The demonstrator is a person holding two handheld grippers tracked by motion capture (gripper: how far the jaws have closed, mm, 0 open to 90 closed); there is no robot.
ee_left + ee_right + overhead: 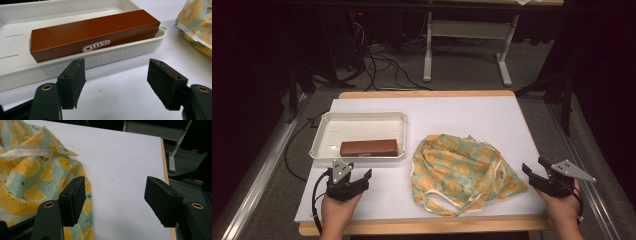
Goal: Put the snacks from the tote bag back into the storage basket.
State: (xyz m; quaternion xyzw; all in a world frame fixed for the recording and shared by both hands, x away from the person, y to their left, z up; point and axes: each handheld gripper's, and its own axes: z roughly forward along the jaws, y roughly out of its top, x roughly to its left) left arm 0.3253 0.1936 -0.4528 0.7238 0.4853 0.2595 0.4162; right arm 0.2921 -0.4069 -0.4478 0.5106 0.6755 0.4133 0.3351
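A brown Oreo box (369,147) lies lengthwise in a white tray (326,130) at the left of the table. In the left gripper view the Oreo box (92,35) sits just beyond the tray's near wall (120,53). My left gripper (353,176) rests in front of the tray, open, with bare table between its pads (73,80). A crumpled lemon-print cloth bag (462,172) lies in the middle right. My right gripper (534,169) stands open at the bag's right edge. In its own view the bag (32,175) lies under and left of its left pad (73,197).
The white table top (462,112) has a wooden rim and open room behind the bag and tray. Its right edge (165,165) runs close to my right gripper. Cables and a metal stand's legs (428,55) are on the floor beyond the table.
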